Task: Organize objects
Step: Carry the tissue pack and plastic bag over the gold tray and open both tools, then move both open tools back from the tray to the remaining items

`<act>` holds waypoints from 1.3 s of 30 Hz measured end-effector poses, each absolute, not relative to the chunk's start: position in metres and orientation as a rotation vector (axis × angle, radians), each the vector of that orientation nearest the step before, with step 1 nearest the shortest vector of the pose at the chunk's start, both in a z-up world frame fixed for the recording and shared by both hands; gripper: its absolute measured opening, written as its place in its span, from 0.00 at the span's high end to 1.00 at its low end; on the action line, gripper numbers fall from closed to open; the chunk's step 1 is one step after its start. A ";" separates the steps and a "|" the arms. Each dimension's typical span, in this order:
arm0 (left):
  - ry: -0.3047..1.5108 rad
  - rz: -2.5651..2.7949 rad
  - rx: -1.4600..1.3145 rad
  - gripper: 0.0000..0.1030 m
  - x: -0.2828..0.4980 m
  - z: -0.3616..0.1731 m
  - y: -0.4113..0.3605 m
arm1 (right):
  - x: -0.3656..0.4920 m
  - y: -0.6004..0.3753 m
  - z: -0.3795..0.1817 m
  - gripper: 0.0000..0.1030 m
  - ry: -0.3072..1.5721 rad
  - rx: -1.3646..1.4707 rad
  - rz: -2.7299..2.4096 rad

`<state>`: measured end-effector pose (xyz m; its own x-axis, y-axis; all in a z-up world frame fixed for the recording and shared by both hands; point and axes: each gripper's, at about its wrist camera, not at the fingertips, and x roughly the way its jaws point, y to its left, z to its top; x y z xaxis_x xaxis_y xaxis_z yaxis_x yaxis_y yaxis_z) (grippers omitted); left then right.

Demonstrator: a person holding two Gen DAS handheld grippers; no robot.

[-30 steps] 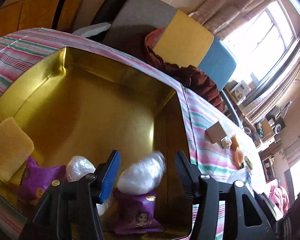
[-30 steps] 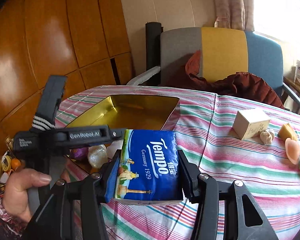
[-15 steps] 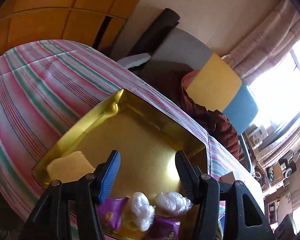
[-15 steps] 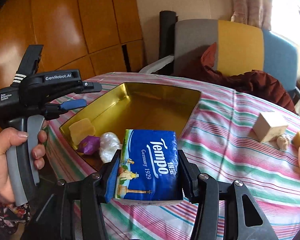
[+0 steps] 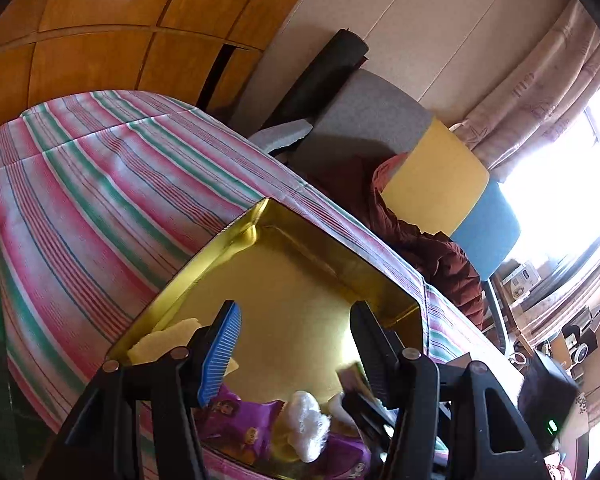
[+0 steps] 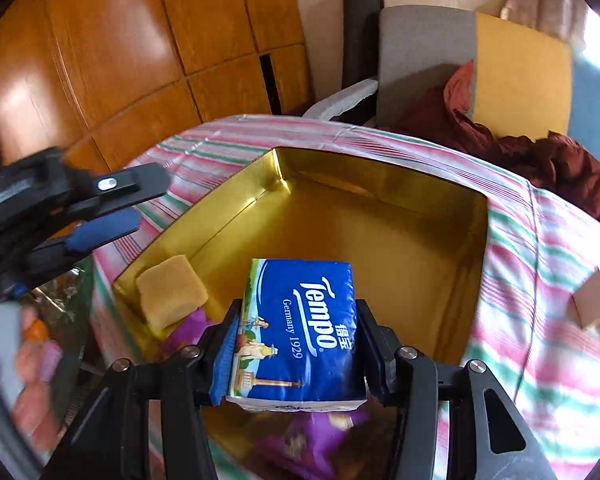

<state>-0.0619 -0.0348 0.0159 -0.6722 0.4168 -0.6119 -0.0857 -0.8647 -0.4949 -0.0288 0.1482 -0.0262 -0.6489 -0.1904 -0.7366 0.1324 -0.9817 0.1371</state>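
Left wrist view: the left gripper (image 5: pixel 296 344) has its fingers spread wide with nothing between them, above the gold tin (image 5: pixel 300 280) on the striped table (image 5: pixel 100 184). Right wrist view: the right gripper (image 6: pixel 296 344) has its fingers closed on a blue tissue pack (image 6: pixel 300 332), over the tin beside a yellow sponge (image 6: pixel 170 296).

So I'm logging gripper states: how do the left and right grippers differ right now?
The left gripper is open and empty; the right gripper is shut on the Tempo tissue pack. The left gripper sits at the gold tin's near-left side, while the right one holds its pack over the tin's inside. Both have black fingers with a blue pad.
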 end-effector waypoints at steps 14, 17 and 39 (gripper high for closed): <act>-0.669 2.577 -1.124 0.44 -0.059 0.007 -0.049 | -0.076 0.140 -0.035 0.29 -0.107 1.273 -2.707; -0.657 2.571 -1.124 0.44 -0.058 0.006 -0.046 | -0.063 0.148 -0.027 0.29 -0.106 1.239 -2.736; -0.348 2.343 -1.040 0.44 -0.009 0.008 0.053 | 0.033 0.249 -0.014 0.23 -0.343 1.184 -2.914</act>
